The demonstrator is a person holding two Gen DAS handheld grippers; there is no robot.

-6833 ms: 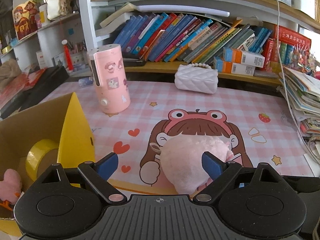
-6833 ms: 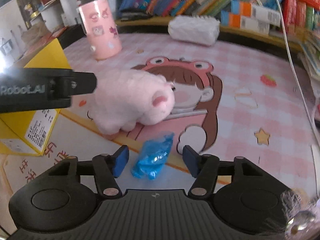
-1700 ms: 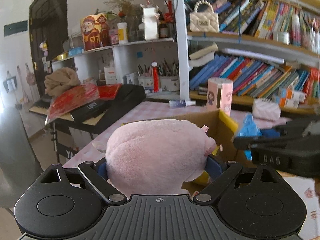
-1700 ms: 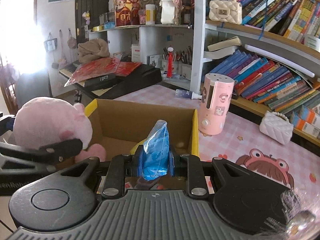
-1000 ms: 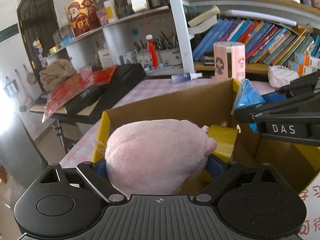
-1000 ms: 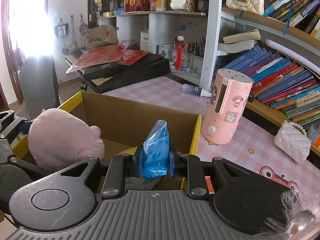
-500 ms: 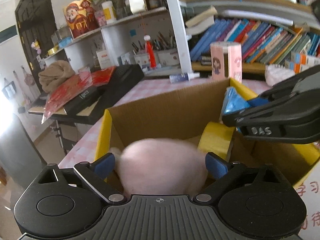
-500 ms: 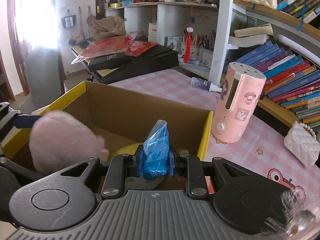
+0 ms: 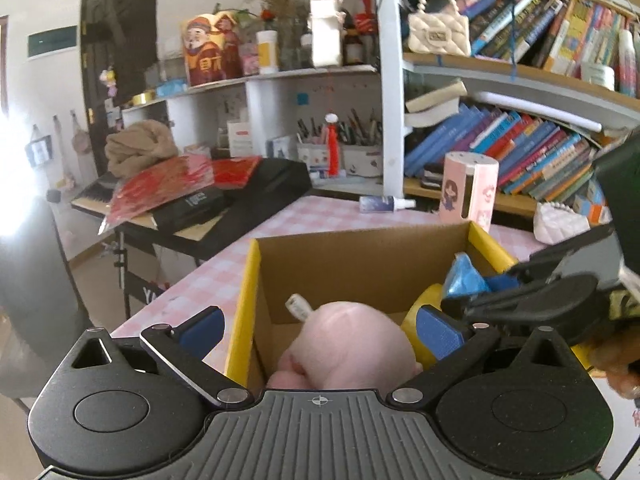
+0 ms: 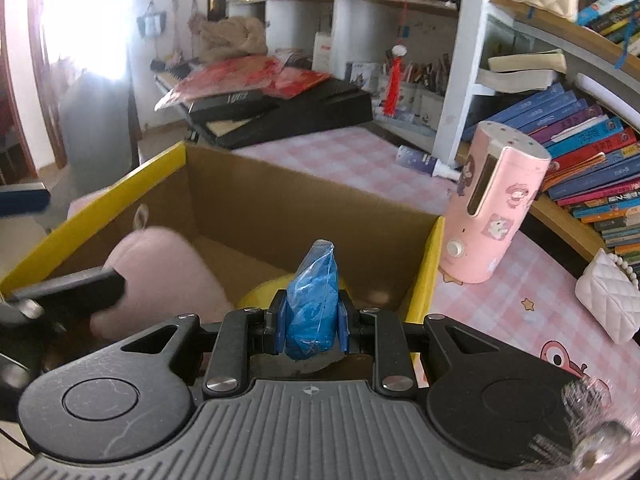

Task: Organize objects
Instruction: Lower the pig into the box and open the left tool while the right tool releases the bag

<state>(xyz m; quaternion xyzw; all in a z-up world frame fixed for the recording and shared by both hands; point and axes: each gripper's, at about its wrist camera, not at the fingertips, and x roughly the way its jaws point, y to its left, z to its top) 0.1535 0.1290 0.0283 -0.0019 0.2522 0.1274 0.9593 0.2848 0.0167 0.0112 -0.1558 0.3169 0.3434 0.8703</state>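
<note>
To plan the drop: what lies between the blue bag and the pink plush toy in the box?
A yellow tape roll lies between the blue bag and pink plush toy, in the right wrist view.

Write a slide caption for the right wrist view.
Right gripper clamps a blue bag above the cardboard box holding a pink plush.

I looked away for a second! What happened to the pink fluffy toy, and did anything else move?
The left gripper let go of the pink plush toy; its jaws are opening, and the toy has dropped into the cardboard box, beside the yellow tape roll. Unchanged: the right gripper still pinches the blue plastic bag over the box, and the pink canister stays on the table.
</note>
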